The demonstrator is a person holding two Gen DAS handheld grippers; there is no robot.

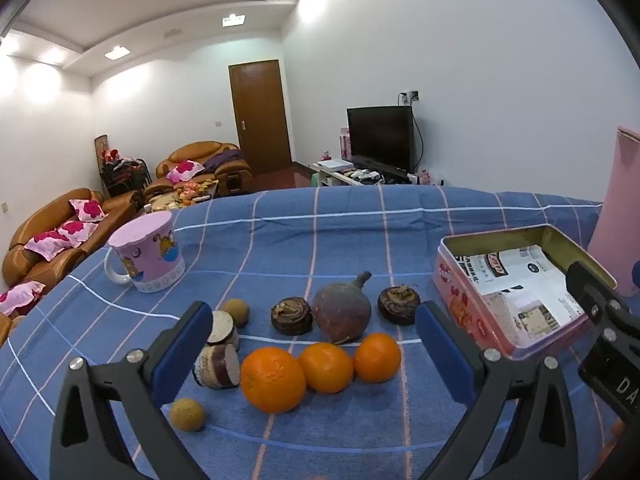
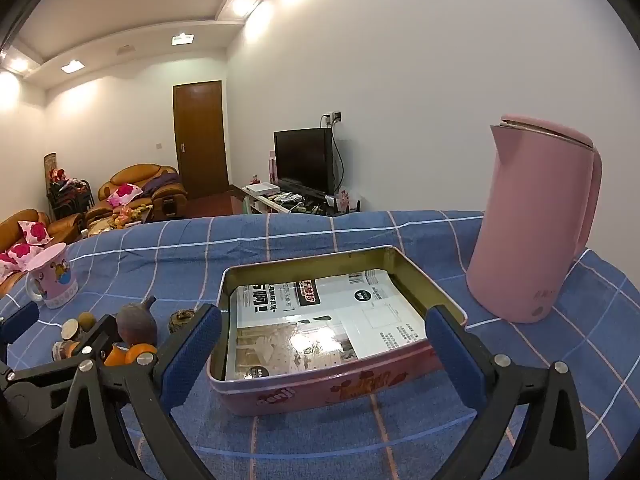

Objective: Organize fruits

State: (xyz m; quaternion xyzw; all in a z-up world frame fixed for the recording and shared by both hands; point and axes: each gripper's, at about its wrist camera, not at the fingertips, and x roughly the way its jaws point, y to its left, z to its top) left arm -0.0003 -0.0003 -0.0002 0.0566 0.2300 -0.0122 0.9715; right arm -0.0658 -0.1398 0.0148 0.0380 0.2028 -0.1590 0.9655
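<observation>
Three oranges [image 1: 273, 379] lie in a row on the blue checked cloth, between the wide-open fingers of my left gripper [image 1: 314, 342]. Behind them sit a purple round fruit [image 1: 341, 312] with a stem and two dark brown fruits [image 1: 291, 315]. Two cut purple-skinned pieces [image 1: 218, 365] and two small tan fruits [image 1: 187, 414] lie at the left. An open pink tin [image 2: 320, 388] lined with printed paper stands at the right. My right gripper [image 2: 324, 356] is open and empty, its fingers on either side of the tin's near wall.
A pink mug [image 1: 150, 254] stands at the back left of the table. A tall pink kettle [image 2: 536, 224] stands right of the tin. The cloth-covered table [image 1: 360, 216] ends ahead, with sofas, a door and a TV beyond.
</observation>
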